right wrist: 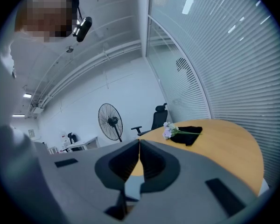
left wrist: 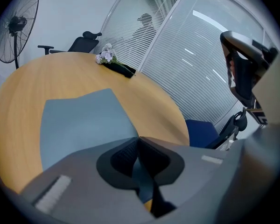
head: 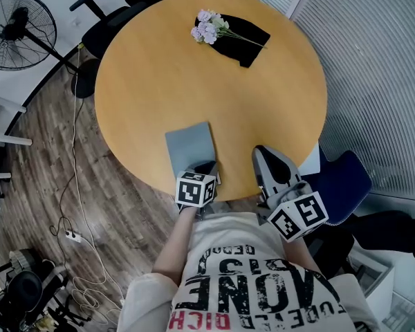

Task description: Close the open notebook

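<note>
Left gripper (head: 207, 167), jaws together and empty, sits at the near edge of the grey notebook (head: 190, 144); right gripper (head: 264, 152), likewise closed on nothing, waits beside; best press the cover flat just ahead

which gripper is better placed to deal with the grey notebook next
Left, likely: the left gripper, jaws together, angles down at the near edge of the notebook; the right gripper hangs off to its side over the table.

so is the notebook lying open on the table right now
No, the head view shows the notebook lying flat, grey-blue cover closed, no pages showing.
</note>
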Tool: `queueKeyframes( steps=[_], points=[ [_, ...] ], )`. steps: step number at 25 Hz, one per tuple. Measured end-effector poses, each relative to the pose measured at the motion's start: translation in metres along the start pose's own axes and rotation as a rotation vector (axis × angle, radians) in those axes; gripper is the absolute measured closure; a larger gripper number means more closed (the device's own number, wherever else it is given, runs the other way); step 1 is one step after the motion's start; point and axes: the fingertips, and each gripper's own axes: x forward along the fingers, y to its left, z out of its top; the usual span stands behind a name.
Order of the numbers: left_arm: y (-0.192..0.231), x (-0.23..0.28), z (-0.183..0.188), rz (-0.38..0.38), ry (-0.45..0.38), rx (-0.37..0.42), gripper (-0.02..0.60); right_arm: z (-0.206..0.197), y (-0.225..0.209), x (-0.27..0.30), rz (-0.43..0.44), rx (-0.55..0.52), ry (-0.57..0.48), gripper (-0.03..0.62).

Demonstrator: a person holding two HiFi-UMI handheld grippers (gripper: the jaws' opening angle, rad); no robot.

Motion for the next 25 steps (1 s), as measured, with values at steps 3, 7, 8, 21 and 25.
queueKeyframes(
  steps=[3,7,8,21,25],
  points=[
    [0.002,0.008,-0.005,0.007,0.022,0.01,0.551,0.002,-0.003,-0.004,-0.014,0.001,-0.005,0.582],
    [0.004,0.015,-0.009,0.025,0.048,0.011,0.549,0.002,-0.01,-0.009,-0.031,0.003,-0.008,0.582],
    [0.004,0.016,-0.009,0.025,0.05,0.01,0.549,0.001,-0.012,-0.009,-0.035,0.005,-0.008,0.582],
    [0.005,0.017,-0.009,0.018,0.045,0.006,0.549,0.0,-0.009,-0.01,-0.035,0.006,-0.006,0.582],
    [0.004,0.016,-0.008,0.01,0.039,0.001,0.548,-0.001,-0.008,-0.01,-0.032,0.006,-0.004,0.582]
  ],
)
